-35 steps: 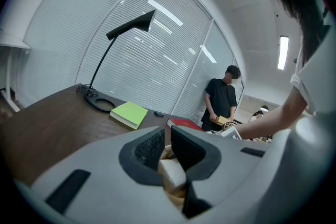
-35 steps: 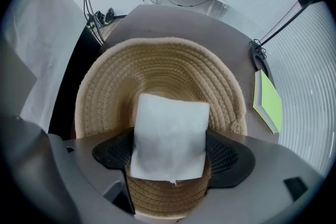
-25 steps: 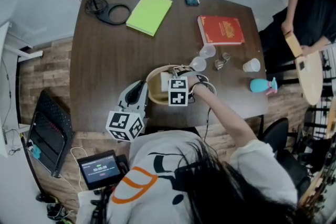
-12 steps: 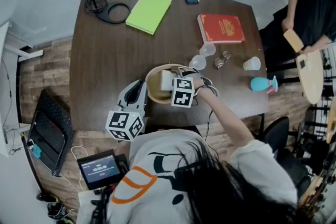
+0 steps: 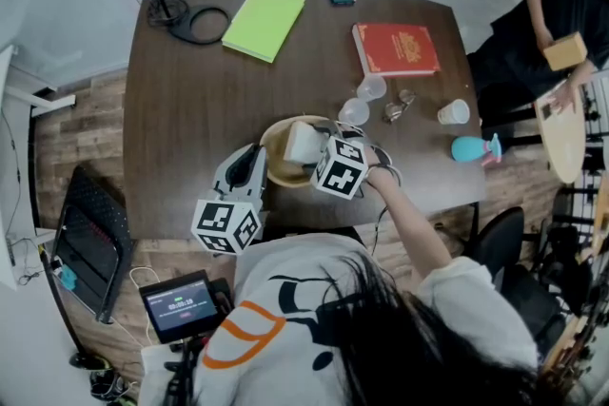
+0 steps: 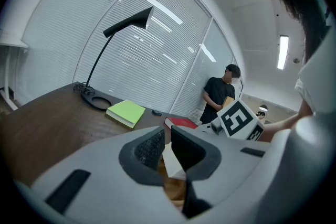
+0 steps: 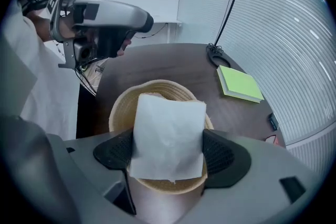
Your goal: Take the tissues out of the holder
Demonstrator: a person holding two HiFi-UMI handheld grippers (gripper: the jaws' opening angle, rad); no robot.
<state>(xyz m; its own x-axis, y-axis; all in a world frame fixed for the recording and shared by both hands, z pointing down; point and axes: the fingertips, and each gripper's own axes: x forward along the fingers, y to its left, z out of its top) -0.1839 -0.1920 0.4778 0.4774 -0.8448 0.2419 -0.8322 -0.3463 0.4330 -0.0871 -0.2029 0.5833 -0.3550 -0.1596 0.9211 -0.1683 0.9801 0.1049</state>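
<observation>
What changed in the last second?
The right gripper, shut on the tissue, drew back a little towards the person and tilted, lifting the tissue higher above the holder. The bystander at far right raised a box. The left gripper stayed by the holder, and the other items on the table did not move.

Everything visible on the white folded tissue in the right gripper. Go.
The white folded tissue is a soft, roughly square paper pad, slightly creased, with a small nick on its lower edge. It stands upright, with its side edges clamped by the right gripper, over the mouth of the round woven tan basket. Whether its bottom touches the basket cannot be told.
</observation>
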